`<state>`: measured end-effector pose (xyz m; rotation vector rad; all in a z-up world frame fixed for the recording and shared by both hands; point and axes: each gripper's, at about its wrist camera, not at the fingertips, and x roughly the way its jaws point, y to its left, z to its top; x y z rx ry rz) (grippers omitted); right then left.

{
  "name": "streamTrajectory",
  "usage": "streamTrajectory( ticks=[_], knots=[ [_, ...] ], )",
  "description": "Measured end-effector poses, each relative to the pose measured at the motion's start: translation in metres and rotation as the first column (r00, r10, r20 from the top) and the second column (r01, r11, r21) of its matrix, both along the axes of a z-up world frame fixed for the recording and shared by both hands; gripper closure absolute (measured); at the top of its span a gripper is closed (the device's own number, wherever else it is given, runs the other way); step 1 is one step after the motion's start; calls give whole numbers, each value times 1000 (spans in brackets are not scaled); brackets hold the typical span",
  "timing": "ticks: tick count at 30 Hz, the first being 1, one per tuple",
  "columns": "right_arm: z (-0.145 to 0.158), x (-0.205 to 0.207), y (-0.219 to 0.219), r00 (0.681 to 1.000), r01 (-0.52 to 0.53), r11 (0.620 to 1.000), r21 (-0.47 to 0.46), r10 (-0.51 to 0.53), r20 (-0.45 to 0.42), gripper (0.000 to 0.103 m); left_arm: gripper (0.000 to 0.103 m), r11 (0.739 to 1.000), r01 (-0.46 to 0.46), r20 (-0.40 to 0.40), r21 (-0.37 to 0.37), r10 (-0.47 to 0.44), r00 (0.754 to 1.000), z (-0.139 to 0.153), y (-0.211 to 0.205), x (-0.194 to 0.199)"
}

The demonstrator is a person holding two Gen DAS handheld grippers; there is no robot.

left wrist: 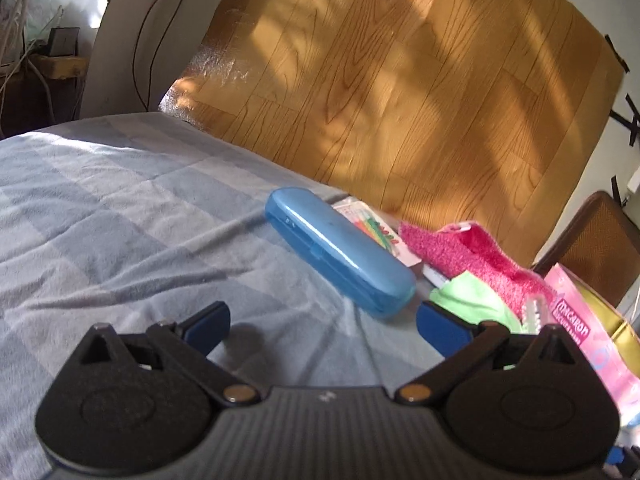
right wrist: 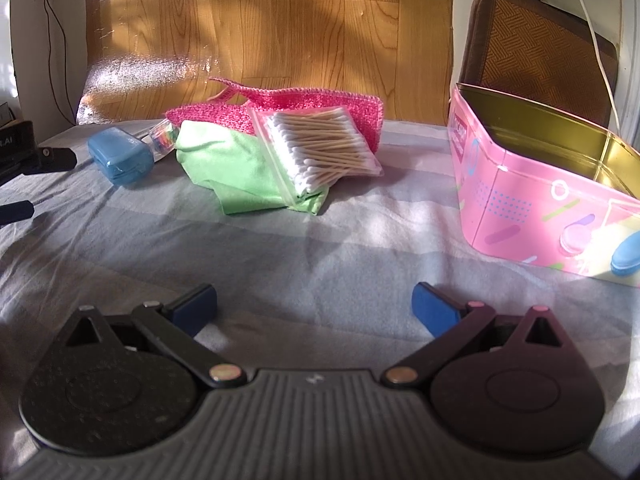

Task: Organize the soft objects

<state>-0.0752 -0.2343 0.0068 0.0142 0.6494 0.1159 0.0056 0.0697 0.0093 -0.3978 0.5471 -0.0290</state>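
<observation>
A pink knitted cloth [right wrist: 320, 106] lies at the back of the bed, with a green cloth [right wrist: 228, 168] in front of it and a clear bag of cotton swabs [right wrist: 320, 148] on top. A blue plastic case [right wrist: 120, 156] lies to their left. In the left wrist view the blue case [left wrist: 340, 250] is just ahead, with the pink cloth [left wrist: 472, 256] and green cloth [left wrist: 472, 300] to its right. My left gripper [left wrist: 324, 328] is open and empty. My right gripper [right wrist: 316, 308] is open and empty, well short of the pile.
An open pink tin box [right wrist: 532, 208] with a gold inside stands at the right. A small packet of colourful items [left wrist: 372, 228] lies behind the blue case. A wood-pattern board [right wrist: 260, 28] stands behind the bed, a brown woven cushion [right wrist: 540, 52] behind the tin. The left gripper's fingers [right wrist: 48, 160] show at the left edge.
</observation>
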Motion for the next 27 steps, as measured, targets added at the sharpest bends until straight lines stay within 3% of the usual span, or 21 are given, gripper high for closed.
streamTrajectory(
  ticks=[1, 2, 3, 5, 6, 7, 8, 11, 14, 17, 20, 25, 27],
  knots=[
    [0, 0, 0, 1000, -5, 1000, 1, 5, 1, 0, 0, 999, 18, -2, 36, -18, 1000, 3, -1, 1],
    [1, 0, 2, 1000, -26, 1000, 4, 26, 8, 0, 0, 992, 36, 3, 118, -37, 999, 7, -4, 1],
    [2, -1, 4, 998, -53, 999, 2, 53, 19, 1, 0, 975, 41, 13, 219, -45, 999, 10, -9, 1],
    [3, -2, 11, 993, -109, 994, -26, 110, 44, 13, 0, 920, 22, 42, 392, -42, 998, 12, -14, -3],
    [4, -1, 16, 989, -138, 990, -40, 140, 56, 17, 0, 908, 10, 56, 418, -37, 998, 12, -11, -3],
    [5, 2, 21, 983, -171, 984, -46, 174, 66, 25, 0, 911, -2, 71, 412, -29, 997, 11, -6, -3],
    [6, 6, 26, 976, -206, 977, -47, 209, 68, 34, 0, 931, -25, 87, 365, -8, 996, 9, 4, -3],
    [11, 27, 44, 947, -308, 950, -47, 311, 85, 47, 0, 982, -98, 87, 159, 85, 993, 4, 34, -3],
    [20, 49, 70, 907, -388, 917, -92, 397, 142, 52, 2, 978, -205, 104, 40, 200, 974, 2, 59, -6],
    [29, 75, 98, 859, -475, 873, -111, 487, 160, 52, 5, 972, -234, 105, 13, 231, 967, 2, 69, -6],
    [30, 104, 125, 822, -542, 832, -115, 554, 135, 51, 6, 971, -236, 118, 31, 231, 966, 4, 70, -9],
    [23, 127, 151, 813, -550, 819, -160, 570, 122, 41, 6, 974, -216, 121, 70, 207, 971, 5, 63, -9],
    [18, 129, 159, 803, -554, 803, -221, 585, 113, 38, 5, 975, -210, 112, 78, 201, 973, 5, 62, -8]
  ],
)
